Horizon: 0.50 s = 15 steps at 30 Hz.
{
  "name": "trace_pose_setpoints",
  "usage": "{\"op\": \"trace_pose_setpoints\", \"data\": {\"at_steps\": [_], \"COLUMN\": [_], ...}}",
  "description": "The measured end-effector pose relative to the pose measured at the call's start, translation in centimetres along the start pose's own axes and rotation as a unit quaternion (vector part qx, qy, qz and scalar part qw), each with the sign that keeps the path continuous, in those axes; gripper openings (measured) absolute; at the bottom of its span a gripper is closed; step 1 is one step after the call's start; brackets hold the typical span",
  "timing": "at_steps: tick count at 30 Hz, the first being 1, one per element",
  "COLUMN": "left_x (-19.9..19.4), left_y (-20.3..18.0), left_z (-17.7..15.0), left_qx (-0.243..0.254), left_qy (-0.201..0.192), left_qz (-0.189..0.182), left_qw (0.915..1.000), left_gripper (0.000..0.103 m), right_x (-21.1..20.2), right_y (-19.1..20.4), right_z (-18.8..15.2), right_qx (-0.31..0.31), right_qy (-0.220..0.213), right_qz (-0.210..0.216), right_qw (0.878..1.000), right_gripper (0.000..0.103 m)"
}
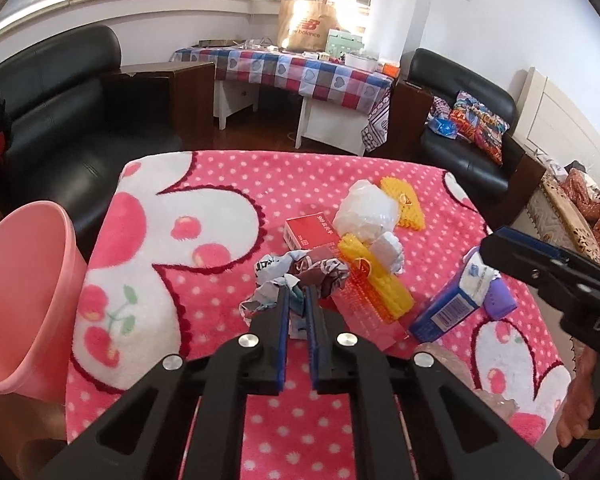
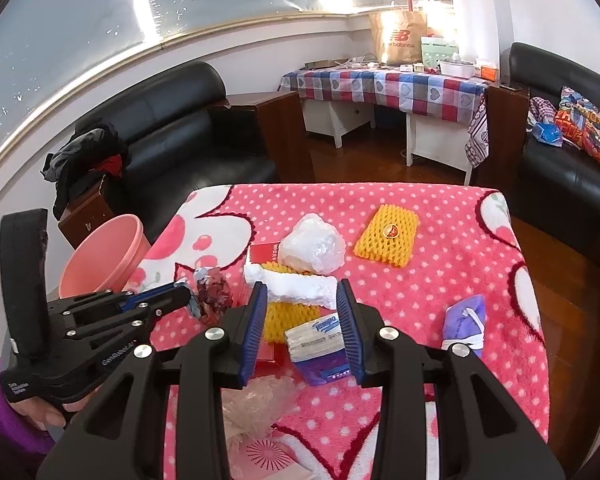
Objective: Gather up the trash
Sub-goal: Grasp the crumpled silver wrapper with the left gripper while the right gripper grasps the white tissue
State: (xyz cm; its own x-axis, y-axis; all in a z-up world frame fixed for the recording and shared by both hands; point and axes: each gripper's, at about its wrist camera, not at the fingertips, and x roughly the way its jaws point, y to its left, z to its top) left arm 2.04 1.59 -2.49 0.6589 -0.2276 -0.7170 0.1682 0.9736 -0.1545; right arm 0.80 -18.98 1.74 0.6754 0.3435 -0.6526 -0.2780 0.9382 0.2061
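Observation:
My left gripper [image 1: 296, 294] is shut on a crumpled printed wrapper [image 1: 304, 270] at the middle of the pink dotted blanket [image 1: 220, 184]; the right wrist view shows the same grip on the wrapper [image 2: 214, 294]. My right gripper [image 2: 302, 292] stands part open over a blue tissue pack [image 2: 320, 344]. Its right pad lies against the pack, and a gap shows at the left pad. In the left wrist view the tissue pack [image 1: 448, 308] leans up toward that gripper's tip [image 1: 488, 250]. A pink bin [image 1: 28, 300] stands off the table's left edge.
Other trash lies on the blanket: a white foam block [image 2: 300, 286], a white plastic bag [image 2: 312, 248], two yellow foam nets [image 2: 386, 236] [image 2: 284, 316], a red box [image 2: 264, 252], a purple pouch [image 2: 464, 320] and a clear bag [image 2: 256, 404]. Black sofas stand beyond.

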Motion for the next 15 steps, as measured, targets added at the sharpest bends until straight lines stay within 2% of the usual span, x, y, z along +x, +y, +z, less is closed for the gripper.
{"op": "trace_pose_setpoints", "data": {"at_steps": [10, 15], "left_x": [-3.8, -4.7], "left_y": [0.5, 1.3], "left_z": [0.0, -0.5], "left_qx": [0.003, -0.004], "left_qy": [-0.044, -0.047], "left_qz": [-0.003, -0.007], "left_qw": [0.999, 0.9989], "left_gripper": [0.006, 0.006], "right_x": [0.8, 2.0], "right_y": [1.1, 2.3], "right_z": [0.6, 1.0], "right_qx": [-0.008, -0.022], "right_qy": [0.005, 0.015], "right_qz": [0.008, 0.011], "right_qw": [1.0, 1.0], "right_gripper": [0.037, 0.036]}}
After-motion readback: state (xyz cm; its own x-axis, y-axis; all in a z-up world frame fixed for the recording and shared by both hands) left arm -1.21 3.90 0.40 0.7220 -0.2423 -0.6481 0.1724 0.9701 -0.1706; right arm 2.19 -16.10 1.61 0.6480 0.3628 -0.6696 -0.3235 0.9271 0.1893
